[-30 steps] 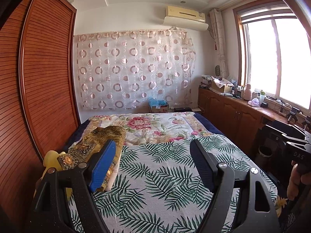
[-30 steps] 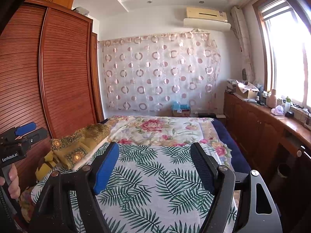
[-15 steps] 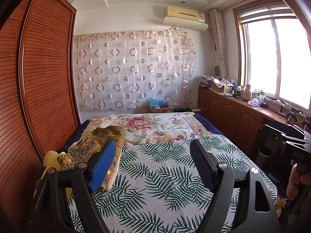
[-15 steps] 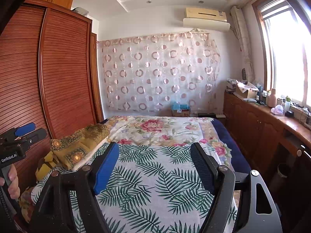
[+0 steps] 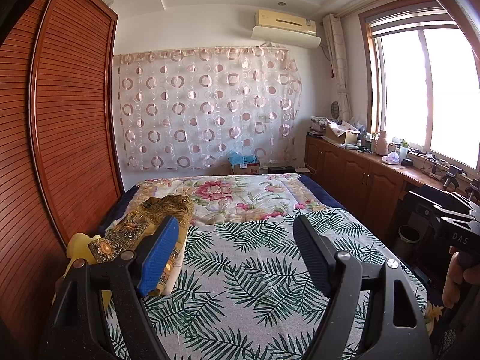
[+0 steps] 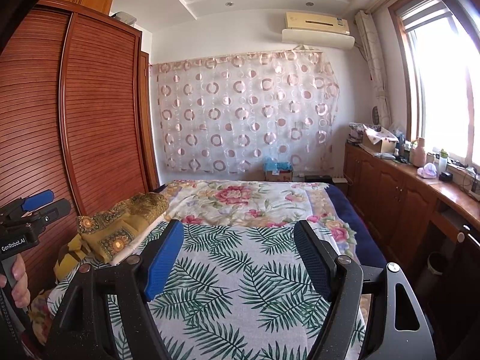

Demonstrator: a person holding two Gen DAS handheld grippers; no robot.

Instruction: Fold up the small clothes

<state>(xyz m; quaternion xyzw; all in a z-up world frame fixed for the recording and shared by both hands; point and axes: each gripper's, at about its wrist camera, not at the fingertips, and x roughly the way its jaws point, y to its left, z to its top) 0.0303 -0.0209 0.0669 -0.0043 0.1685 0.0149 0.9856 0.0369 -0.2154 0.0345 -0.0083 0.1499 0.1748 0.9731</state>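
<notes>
White "GenRobot.AI" lettering on the left claw [image 6: 42,202] handle.

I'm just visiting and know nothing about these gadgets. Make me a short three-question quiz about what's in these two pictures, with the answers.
1. True or false: the left gripper is clamped on a garment.
2. Where does the pile of gold patterned clothes lie? A) at the bed's left edge, by the wardrobe; B) on the wooden counter; C) between the right gripper jaws.
3. Fill in: the cloth spread under both grippers is printed with green ____.

Key: 1 false, both grippers stand open with nothing held. 2 A. 3 palm leaves.
</notes>
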